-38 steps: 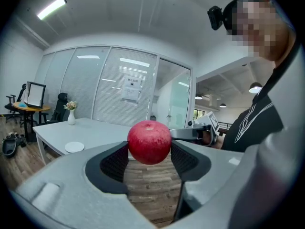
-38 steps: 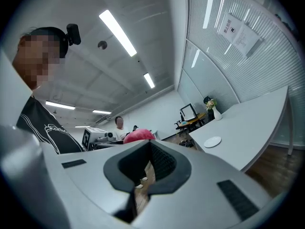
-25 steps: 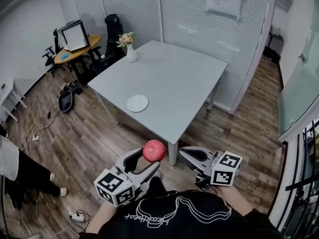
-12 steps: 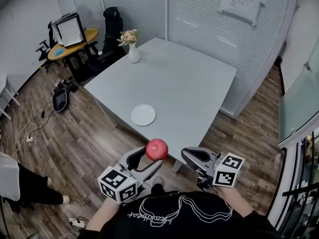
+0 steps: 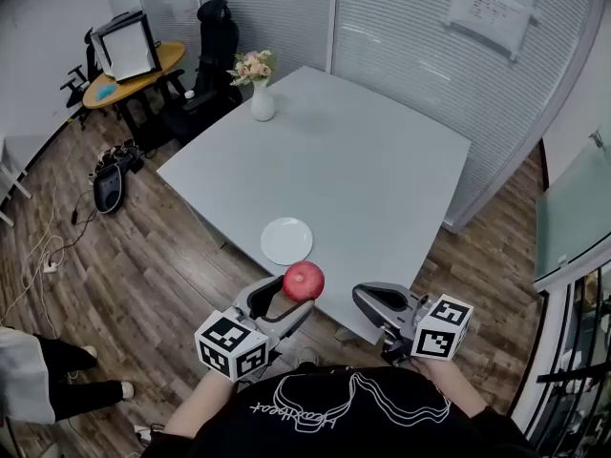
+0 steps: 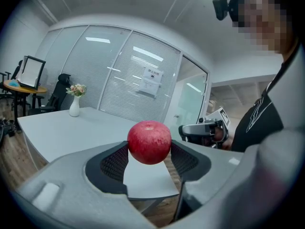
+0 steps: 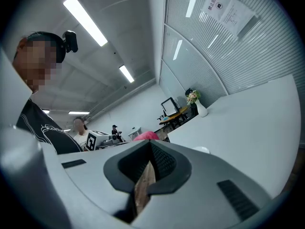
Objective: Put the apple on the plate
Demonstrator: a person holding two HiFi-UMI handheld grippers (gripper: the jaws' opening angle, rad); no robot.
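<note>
We see a large pale grey square table [image 5: 372,160] filling the middle of the head view, its near corner reaching down toward the lower centre of the frame. Below it, at the bottom of the frame, sit our two tools. The left gripper [image 5: 294,299] rises from its marker cube at lower left, and its two grey jaws stand wide apart, pinching a round red apple [image 5: 304,281] by its sides; in the left gripper view the ribbed pads [image 6: 116,162] press on both flanks of the fruit, which sits at the frame's centre. The right gripper [image 5: 361,297] lies at lower right, just beside the apple, its jaws pressed together at the tips with nothing between them. A small round white plate [image 5: 286,240] lies on the table near its lower edge, and the apple hangs in the air just below the plate's rim in the picture, not resting on it. At the table's upper left corner stands a white vase with pale flowers [image 5: 261,98].
</note>
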